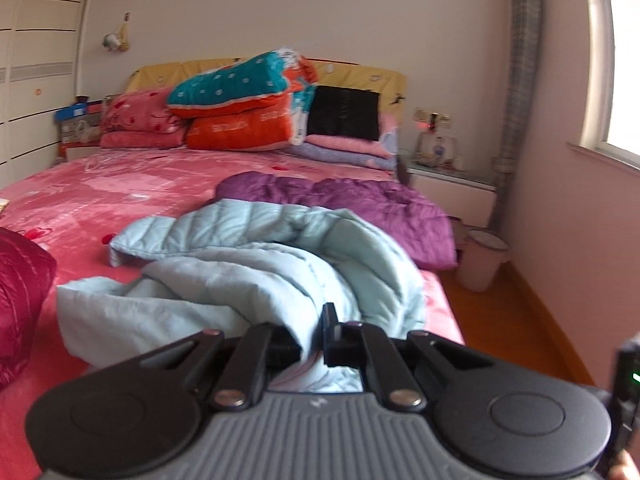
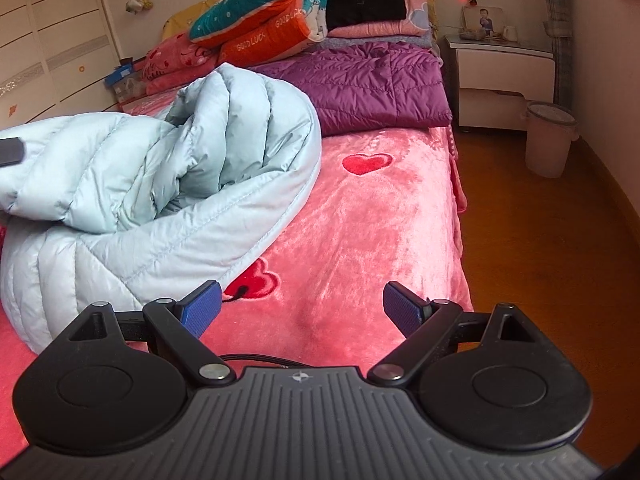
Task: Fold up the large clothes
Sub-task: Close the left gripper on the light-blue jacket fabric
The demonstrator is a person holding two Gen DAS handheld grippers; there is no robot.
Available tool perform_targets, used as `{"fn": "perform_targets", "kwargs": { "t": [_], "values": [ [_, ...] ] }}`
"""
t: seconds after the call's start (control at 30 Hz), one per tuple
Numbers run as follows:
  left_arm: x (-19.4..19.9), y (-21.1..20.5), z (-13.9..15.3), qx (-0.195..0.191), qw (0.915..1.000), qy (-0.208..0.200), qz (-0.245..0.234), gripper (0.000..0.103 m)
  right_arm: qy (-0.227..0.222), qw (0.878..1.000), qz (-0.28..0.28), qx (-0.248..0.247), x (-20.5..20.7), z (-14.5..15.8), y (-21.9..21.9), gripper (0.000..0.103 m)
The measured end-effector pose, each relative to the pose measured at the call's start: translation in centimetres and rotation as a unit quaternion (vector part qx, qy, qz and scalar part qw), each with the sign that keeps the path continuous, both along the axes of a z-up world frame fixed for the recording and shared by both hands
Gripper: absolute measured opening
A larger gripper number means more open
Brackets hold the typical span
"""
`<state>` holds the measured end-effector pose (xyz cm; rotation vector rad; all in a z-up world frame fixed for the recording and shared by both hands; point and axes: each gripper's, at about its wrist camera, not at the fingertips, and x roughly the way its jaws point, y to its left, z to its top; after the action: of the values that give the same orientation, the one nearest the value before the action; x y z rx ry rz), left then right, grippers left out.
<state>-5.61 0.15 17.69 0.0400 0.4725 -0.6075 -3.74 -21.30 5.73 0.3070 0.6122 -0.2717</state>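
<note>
Gripping one pale-blue jacket (image 1: 248, 280), left gripper (image 1: 312, 344); apparently two others visible.

A pale blue quilted down jacket (image 2: 168, 168) lies crumpled and partly rolled on a pink bed cover, its near edge bunched up and raised off the bed. Behind it, toward the pillows, a purple quilted jacket (image 2: 360, 84) lies spread flat across the bed.

right gripper (image 2: 302, 306) — jaws spread wide, nothing between; light blue down jacket (image 2: 152, 184) bunched at left on pink bedspread (image 2: 360, 220); purple jacket (image 2: 360, 84) lay beyond
</note>
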Motion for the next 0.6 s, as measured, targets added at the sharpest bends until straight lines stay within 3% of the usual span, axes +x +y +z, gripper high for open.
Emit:
{"fn": "perform_targets", "kwargs": {
  "t": [0.4,0.6],
  "values": [
    [-6.5,-1.1,-2.8,-0.008,0.9982,0.037,-0.046,0.002,0.007,0.999,-0.043,0.007,-1.3,-0.3,-1.0,0.103],
    [-7.4,-2.6,-4.4,-0.01,0.9961,0.042,-0.077,0.002,0.001,0.998,-0.067,0.005,-2.9,0.3,-1.7,0.103]
  ]
}}
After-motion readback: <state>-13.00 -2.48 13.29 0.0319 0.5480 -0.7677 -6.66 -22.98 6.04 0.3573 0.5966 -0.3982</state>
